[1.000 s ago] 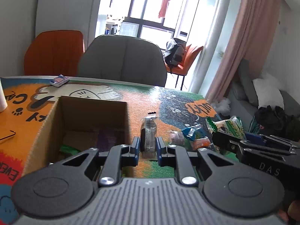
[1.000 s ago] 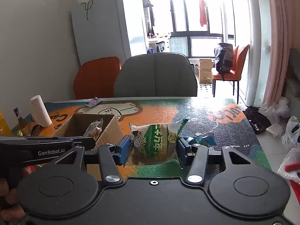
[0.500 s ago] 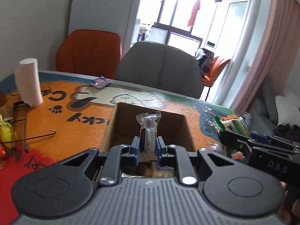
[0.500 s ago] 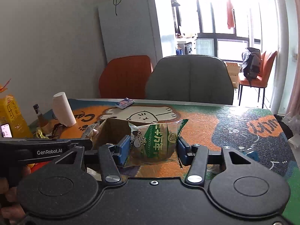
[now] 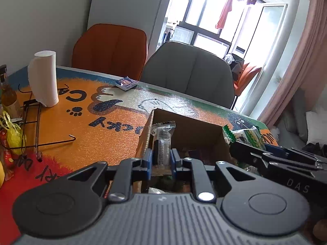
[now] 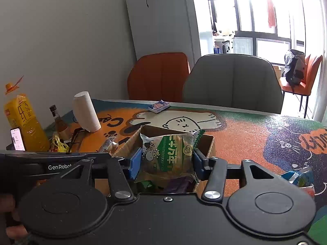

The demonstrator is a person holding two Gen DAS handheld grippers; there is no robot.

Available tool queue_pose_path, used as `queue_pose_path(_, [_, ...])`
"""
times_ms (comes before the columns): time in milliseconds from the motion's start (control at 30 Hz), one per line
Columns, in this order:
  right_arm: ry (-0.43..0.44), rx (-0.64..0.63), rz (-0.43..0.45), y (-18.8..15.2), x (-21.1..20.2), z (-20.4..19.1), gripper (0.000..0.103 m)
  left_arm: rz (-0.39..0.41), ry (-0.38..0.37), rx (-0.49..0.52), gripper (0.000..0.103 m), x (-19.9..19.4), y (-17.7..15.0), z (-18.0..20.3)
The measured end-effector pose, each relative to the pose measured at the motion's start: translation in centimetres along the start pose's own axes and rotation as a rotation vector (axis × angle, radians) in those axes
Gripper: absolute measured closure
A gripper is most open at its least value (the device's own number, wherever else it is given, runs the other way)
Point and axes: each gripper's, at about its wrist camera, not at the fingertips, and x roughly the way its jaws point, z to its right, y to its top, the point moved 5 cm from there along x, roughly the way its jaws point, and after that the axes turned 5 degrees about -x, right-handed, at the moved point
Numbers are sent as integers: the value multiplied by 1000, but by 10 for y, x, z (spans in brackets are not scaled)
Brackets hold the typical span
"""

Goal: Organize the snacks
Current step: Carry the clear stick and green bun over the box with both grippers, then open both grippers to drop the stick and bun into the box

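The slim clear-wrapped snack bar with a dark filling [image 5: 162,143] is standing upright between the blue pads of the left gripper [image 5: 162,160], its long axis running vertically and its crimped top edge pointing up. The jaws are standing narrowly apart, clenched on the lower part of the bar. The bar is hanging over the near-left corner of the open brown cardboard box [image 5: 185,126], just inside its left wall.

The green-and-white pillow-shaped snack packet with a cartoon cow [image 6: 167,153] is sitting broadside in the right gripper [image 6: 166,161], its long axis lying roughly level from pad to pad and its printed face turned toward the camera. The jaws are standing wide, pressing on the packet's two side edges. The packet is being held above the same box [image 6: 210,145], over its opening; other wrappers are lying inside, too dim to identify.

The box is resting on the colourful cat-print table mat [image 6: 245,134]. A white paper towel roll [image 5: 44,78] is standing upright well to the left, and a small blue packet [image 6: 159,106] is lying near the far table edge.
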Motion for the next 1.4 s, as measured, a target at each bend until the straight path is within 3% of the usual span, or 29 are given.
queue_pose_path(133, [-3, 1, -6, 0, 0, 3, 53, -11, -24, 7, 85, 10, -1, 6])
queue_pose_path(267, [-5, 2, -17, 1, 9, 3, 53, -7, -22, 4, 71, 14, -1, 7])
queue_pose_path(533, [16, 25, -19, 4, 23, 2, 52, 12, 9, -19, 62, 6, 3, -5])
queue_pose_path(633, [37, 34, -1, 8, 26, -1, 39, 18, 30, -30, 55, 3, 5, -12])
queue_pose_path(700, [18, 23, -6, 8, 26, -2, 38, 15, 35, -35, 52, 2, 4, -14])
queue_pose_path(833, [14, 39, -27, 4, 22, 2, 38, 12, 48, -35, 31, 2, 3, -16])
queue_pose_path(933, [-2, 38, -35, 0, 16, 7, 37, 9, 55, -34, 24, 1, 1, -13])
queue_pose_path(1300, [-73, 79, 3, -9, -18, 38, 5, -2, 54, -12, 0, 0, -10, 9])
queue_pose_path(1400, [-95, 95, 10, -12, -26, 48, 0, -6, 44, -1, 0, 1, -13, 18])
